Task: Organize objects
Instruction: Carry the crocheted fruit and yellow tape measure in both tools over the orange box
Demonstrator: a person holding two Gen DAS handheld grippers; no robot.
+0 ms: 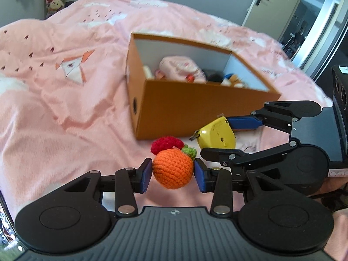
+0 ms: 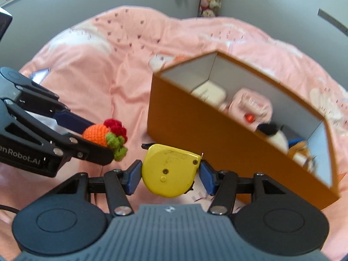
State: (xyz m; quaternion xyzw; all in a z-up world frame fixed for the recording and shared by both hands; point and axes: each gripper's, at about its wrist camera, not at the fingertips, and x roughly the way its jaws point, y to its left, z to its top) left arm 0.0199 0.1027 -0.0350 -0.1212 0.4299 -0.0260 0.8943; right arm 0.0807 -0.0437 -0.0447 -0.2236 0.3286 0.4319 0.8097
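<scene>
My left gripper is shut on a crocheted orange fruit toy with red and green crocheted bits on its top; it hangs above the pink bedspread. Beside it, my right gripper is shut on a yellow tape measure. In the right wrist view the tape measure sits between the blue pads of the right gripper, and the left gripper comes in from the left with the fruit toy. An open orange cardboard box stands just beyond both.
The box holds several soft toys and small items. The rumpled pink bedspread spreads all around it. Plush toys hang in the wall corner behind the bed. A door and mirrored panels are at the far right.
</scene>
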